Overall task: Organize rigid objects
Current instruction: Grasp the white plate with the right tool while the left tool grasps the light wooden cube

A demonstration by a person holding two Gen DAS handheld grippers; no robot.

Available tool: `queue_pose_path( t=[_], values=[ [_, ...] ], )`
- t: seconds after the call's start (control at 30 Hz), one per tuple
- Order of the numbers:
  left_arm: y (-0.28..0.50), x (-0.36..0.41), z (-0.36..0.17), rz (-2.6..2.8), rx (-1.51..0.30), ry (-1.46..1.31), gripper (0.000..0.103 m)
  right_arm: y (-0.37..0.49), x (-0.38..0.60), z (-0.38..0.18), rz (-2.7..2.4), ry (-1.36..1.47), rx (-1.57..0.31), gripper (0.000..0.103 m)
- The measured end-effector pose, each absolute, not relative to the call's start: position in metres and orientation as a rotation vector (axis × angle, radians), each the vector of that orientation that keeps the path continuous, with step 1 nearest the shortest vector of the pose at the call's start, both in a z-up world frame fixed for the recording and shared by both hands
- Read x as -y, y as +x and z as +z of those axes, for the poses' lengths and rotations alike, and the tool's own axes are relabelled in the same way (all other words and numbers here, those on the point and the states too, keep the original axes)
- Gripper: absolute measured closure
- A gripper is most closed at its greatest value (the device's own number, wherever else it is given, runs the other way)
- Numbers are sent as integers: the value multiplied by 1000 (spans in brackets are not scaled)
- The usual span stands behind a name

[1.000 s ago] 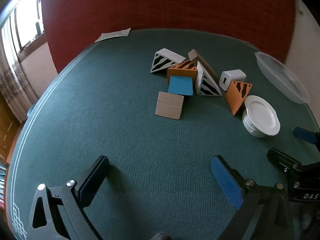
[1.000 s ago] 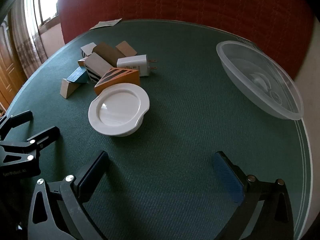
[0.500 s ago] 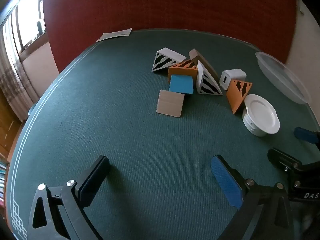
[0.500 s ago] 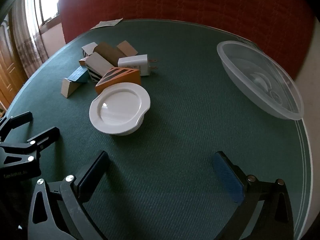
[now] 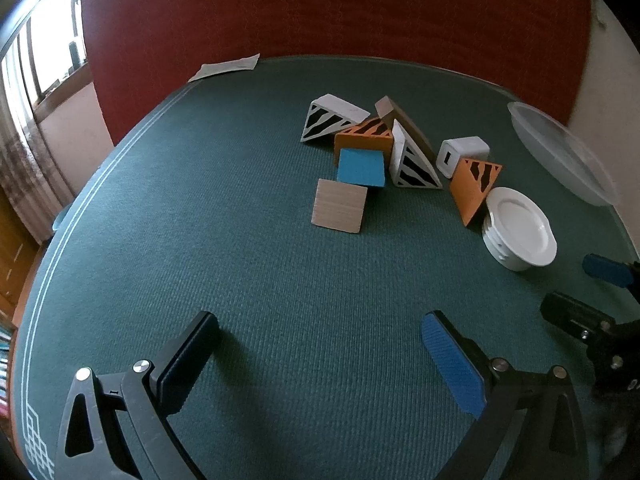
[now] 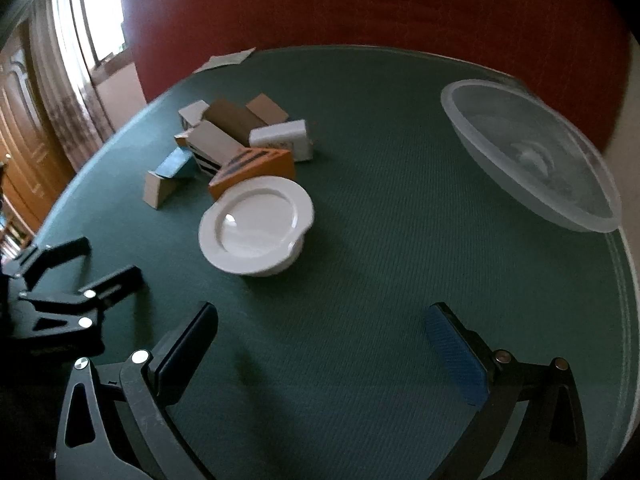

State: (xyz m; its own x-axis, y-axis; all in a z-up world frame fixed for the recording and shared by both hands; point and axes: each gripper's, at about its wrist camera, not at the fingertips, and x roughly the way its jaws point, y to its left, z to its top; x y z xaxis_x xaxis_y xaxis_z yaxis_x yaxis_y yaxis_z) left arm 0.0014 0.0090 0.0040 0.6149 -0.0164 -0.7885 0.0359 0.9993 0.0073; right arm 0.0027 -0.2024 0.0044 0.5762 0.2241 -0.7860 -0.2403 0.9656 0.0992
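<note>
A heap of wedge blocks lies mid-table: a tan block [image 5: 340, 211], a blue one [image 5: 361, 167], orange striped ones [image 5: 474, 186] and white striped ones [image 5: 412, 162], plus a white charger [image 5: 462, 155]. A white dish [image 5: 520, 236] stands right of them; it also shows in the right wrist view [image 6: 256, 226]. A clear bowl [image 6: 532, 152] sits at the far right. My left gripper [image 5: 320, 356] is open and empty, short of the heap. My right gripper [image 6: 320, 348] is open and empty, short of the dish.
The round table has a green felt top [image 5: 200, 240] with its rim close on the left. A red chair back [image 5: 360, 12] stands behind it. A paper slip [image 5: 226, 67] lies at the far edge. The other gripper [image 6: 60, 292] shows at left in the right wrist view.
The right wrist view has shifted and blurred slightly, the dish now sitting nearer the frame's middle. The left wrist view has barely moved. No object has moved.
</note>
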Motion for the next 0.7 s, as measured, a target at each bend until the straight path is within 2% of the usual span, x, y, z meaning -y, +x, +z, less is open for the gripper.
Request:
queue_pose_path(
  t=[0.53,0.7],
  values=[
    [13,-43,12,68,-914,-1,0,38,166,10,351,-24,-883,0],
    [20,-43,15,71,-910,10,0,47,162,8,351,-37,-888,17]
  ],
)
